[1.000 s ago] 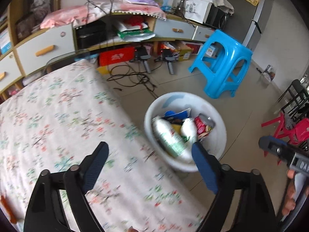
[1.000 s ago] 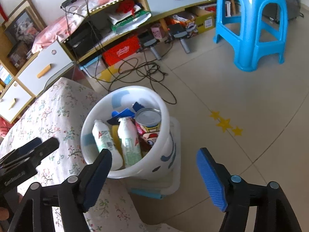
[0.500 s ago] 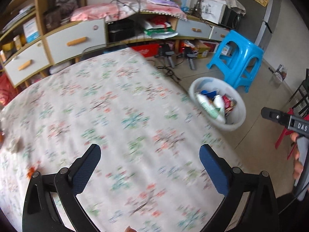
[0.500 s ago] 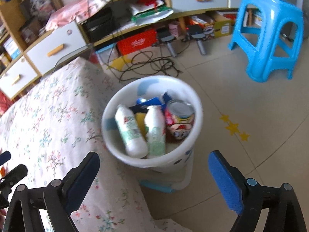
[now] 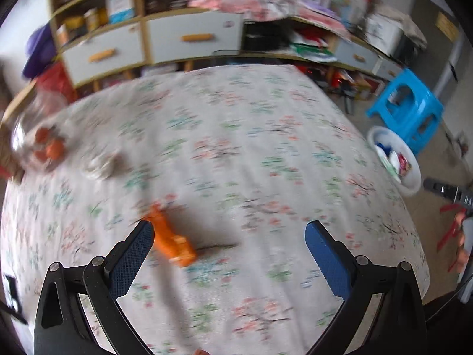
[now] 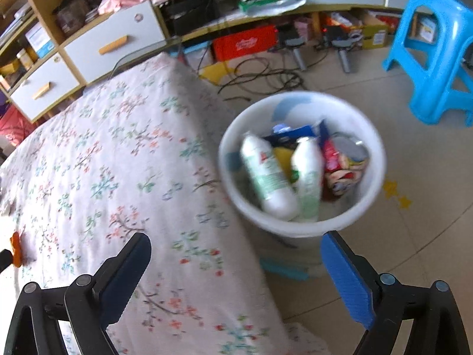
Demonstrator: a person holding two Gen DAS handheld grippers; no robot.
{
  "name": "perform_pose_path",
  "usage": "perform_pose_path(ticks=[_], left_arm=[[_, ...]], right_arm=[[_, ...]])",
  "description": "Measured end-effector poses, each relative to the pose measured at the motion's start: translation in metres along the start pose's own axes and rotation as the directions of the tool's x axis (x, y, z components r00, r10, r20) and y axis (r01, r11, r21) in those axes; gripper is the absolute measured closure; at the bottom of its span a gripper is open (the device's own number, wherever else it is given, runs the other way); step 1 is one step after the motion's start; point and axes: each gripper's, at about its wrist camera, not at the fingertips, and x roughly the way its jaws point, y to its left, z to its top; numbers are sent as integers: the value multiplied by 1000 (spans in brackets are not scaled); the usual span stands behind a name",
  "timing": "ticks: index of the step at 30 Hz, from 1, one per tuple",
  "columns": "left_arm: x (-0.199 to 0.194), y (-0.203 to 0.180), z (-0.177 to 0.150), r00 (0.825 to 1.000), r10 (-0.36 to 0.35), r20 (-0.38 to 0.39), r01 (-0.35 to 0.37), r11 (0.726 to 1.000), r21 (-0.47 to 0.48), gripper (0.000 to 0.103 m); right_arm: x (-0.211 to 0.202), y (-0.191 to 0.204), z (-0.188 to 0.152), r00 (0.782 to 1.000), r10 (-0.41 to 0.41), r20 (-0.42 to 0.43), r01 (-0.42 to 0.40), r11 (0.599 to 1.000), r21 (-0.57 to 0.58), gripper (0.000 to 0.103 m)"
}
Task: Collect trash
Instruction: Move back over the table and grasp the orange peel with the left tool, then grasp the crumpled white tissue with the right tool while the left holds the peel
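Note:
An orange wrapper [image 5: 171, 241] lies on the floral tablecloth [image 5: 236, 153], just in front of my left gripper [image 5: 229, 247], which is open and empty above the table. A crumpled pale scrap [image 5: 99, 164] lies further left. The white trash bin [image 6: 301, 222] stands on the floor beside the table, holding two white bottles [image 6: 267, 174], a can and wrappers. It also shows in the left wrist view [image 5: 414, 177]. My right gripper [image 6: 236, 261] is open and empty, above the table edge next to the bin. The orange wrapper shows at the far left [image 6: 15, 248].
A clear container with orange fruit [image 5: 38, 145] sits at the table's left edge. A blue plastic stool [image 6: 434, 56] stands on the floor beyond the bin. Cables [image 6: 266, 77] lie on the floor before a low shelf unit with drawers [image 6: 112, 44].
My left gripper has swung left, away from the bin and across the table, bringing the orange wrapper into view. My right gripper has drawn back from the bin towards the table. Both stay open.

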Motion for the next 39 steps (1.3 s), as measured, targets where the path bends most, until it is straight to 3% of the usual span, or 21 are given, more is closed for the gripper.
perform_pose_path(ticks=[4, 11, 15, 23, 26, 31, 36, 39], left_arm=[[7, 45, -2, 997, -33, -63, 24, 989, -148, 0], [28, 67, -8, 988, -105, -109, 77, 969, -234, 4], [43, 67, -9, 982, -142, -121, 108, 961, -254, 25], [42, 58, -13, 996, -24, -92, 7, 984, -176, 55], [38, 61, -21, 995, -40, -89, 21, 979, -201, 77], [25, 75, -30, 991, -111, -78, 86, 959, -269, 84], [-1, 88, -34, 995, -96, -22, 87, 963, -256, 85], [-5, 93, -40, 996, -87, -27, 77, 961, -267, 85]], right_arm=[[14, 23, 0, 999, 18, -32, -19, 1000, -25, 7], [42, 65, 2, 998, 19, -66, -25, 996, -88, 7], [52, 82, 4, 996, 29, -81, -37, 994, -107, 7], [66, 98, 2, 994, 28, -106, -42, 990, -135, 7], [68, 96, 2, 994, 25, -111, -39, 991, -127, 7], [70, 89, 3, 992, 23, -123, -36, 994, -106, 7], [66, 89, 2, 993, 27, -113, -40, 992, -116, 7], [61, 90, -1, 995, 16, -103, -31, 988, -151, 7]])
